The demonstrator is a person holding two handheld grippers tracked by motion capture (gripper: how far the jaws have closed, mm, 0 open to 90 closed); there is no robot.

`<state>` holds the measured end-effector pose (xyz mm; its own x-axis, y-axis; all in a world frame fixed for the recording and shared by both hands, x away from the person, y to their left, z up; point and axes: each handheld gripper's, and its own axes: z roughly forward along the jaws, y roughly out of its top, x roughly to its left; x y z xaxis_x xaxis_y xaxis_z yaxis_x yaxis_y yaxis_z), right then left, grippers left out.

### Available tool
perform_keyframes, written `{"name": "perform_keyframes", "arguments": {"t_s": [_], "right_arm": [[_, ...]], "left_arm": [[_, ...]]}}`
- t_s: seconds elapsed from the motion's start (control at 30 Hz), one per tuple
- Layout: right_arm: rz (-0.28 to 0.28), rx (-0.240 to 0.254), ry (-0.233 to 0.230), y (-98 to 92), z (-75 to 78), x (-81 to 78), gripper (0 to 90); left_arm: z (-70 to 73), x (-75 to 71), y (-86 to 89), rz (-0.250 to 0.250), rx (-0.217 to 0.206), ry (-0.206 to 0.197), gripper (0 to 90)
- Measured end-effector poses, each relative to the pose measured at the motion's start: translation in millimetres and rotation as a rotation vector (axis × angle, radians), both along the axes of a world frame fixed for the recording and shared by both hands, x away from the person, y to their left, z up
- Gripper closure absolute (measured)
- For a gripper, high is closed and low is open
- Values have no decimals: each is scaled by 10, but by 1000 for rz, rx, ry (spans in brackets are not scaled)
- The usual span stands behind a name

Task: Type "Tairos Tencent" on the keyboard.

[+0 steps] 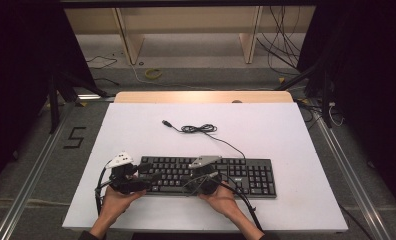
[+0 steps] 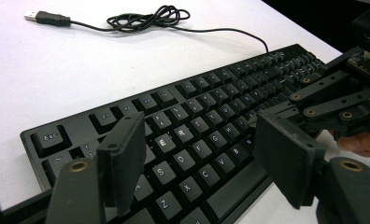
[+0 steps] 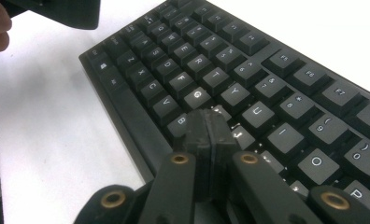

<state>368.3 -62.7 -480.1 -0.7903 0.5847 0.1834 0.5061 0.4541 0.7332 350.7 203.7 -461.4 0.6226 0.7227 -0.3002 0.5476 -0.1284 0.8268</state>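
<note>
Right hand-held gripper [image 3: 206, 123] has its jaws pressed together with nothing between them, the joined tip poised over the middle letter rows of the keyboard [image 1: 206, 175], near the G and H keys; whether it touches a key cannot be told. Left hand-held gripper [image 2: 206, 154] stands with jaws well apart and empty, hovering above the left letter block, close to the keys around E, S and D. The keyboard lies flat at the near edge of the surface [image 1: 286, 130], long side toward the person, both hands [image 1: 117, 200] resting just in front of it. Judgement: the step in hand is key pressing with the closed right tip. To do it well, the tip should come down square on a single keycap, centred, since the joined pads look nearly as wide as one key and a skewed approach could catch a neighbour. The left jaws would serve better drawn together before any press, or held clear of the keys. Beyond the keyboard, its cable [image 1: 201, 129] runs from the back edge into a loose tangle, ending in a free USB plug [image 1: 166, 122], unconnected. The surface is a white board with a wooden strip at the far edge. Farther off are grey floor, loose wires, a yellow ring [image 1: 153, 73] and wooden frame legs; dark curtains close both sides.
</note>
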Motion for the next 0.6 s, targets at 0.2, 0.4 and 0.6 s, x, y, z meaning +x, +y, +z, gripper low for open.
{"name": "perform_keyframes", "arguments": {"t_s": [0.2, 0.4, 0.6], "right_arm": [[2, -1, 4, 9, -12, 3, 900], [0, -3, 8, 12, -22, 3, 900], [7, -10, 1, 30, -54, -12, 900]], "left_arm": [[-5, -3, 2, 0, 2, 2, 337], [-7, -3, 5, -4, 8, 3, 337], [-10, -3, 6, -2, 7, 3, 337]]}}
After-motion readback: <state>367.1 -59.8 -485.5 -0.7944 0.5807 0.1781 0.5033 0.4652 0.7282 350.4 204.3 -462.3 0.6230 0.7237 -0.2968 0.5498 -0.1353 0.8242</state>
